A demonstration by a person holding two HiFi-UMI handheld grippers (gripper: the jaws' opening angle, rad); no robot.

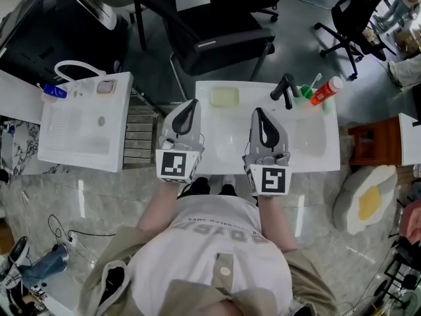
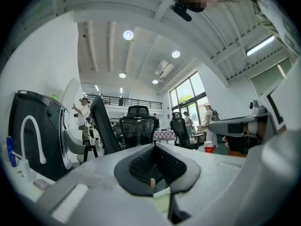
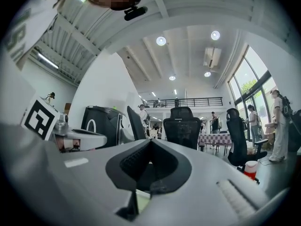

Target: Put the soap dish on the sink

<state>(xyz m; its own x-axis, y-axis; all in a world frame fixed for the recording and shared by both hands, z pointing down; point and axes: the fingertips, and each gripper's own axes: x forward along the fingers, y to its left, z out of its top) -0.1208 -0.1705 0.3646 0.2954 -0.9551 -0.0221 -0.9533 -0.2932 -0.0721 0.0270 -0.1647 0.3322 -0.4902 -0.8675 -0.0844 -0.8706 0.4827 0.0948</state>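
Seemingly our left hand-held gripper (image 1: 190,105) and right hand-held gripper (image 1: 258,113) hover closed and empty, since the soap dish (image 1: 224,97) already sits at the back-left corner of the sink (image 1: 318,158).

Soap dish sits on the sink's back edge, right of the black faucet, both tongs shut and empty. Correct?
No. The head view shows the soap dish on the sink's back edge left of the black faucet, not right. The left tongs and right tongs are indeed shut and empty.
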